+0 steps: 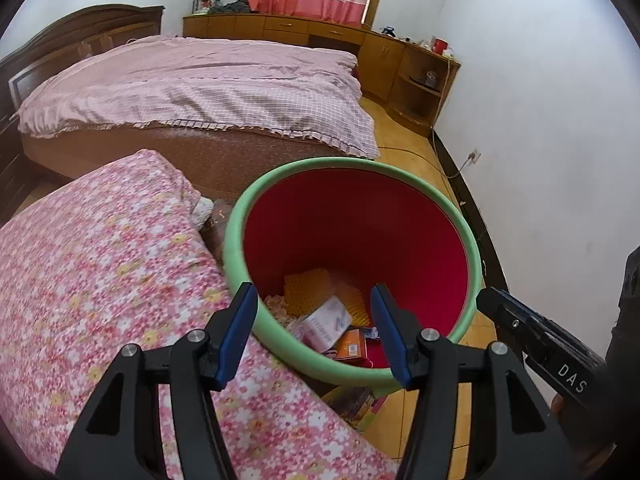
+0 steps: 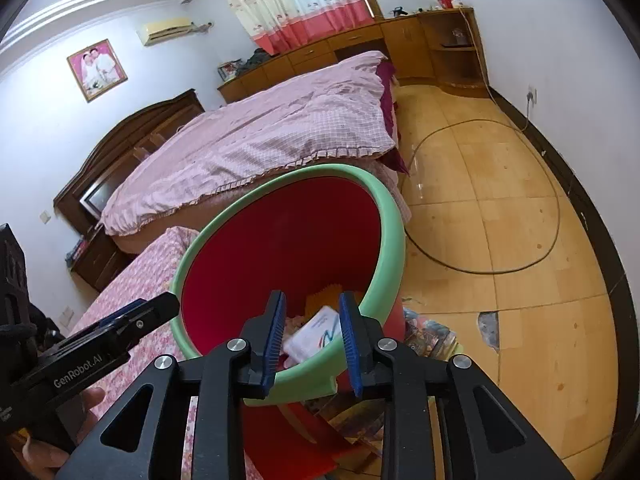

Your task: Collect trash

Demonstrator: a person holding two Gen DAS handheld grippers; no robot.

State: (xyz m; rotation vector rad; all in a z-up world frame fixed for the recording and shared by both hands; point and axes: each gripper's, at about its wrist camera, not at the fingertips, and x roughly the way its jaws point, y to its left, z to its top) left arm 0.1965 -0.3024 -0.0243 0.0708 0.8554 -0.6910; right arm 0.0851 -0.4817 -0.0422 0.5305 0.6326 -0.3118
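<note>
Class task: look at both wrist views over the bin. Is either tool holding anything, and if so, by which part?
Nothing is held. The left tool and right tool both stand open and empty above the bin; the white packet lies inside it.

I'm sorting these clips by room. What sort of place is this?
A home bedroom, most likely: a made double bed with a wooden headboard, a curtained window, and a wall air conditioner.
</note>
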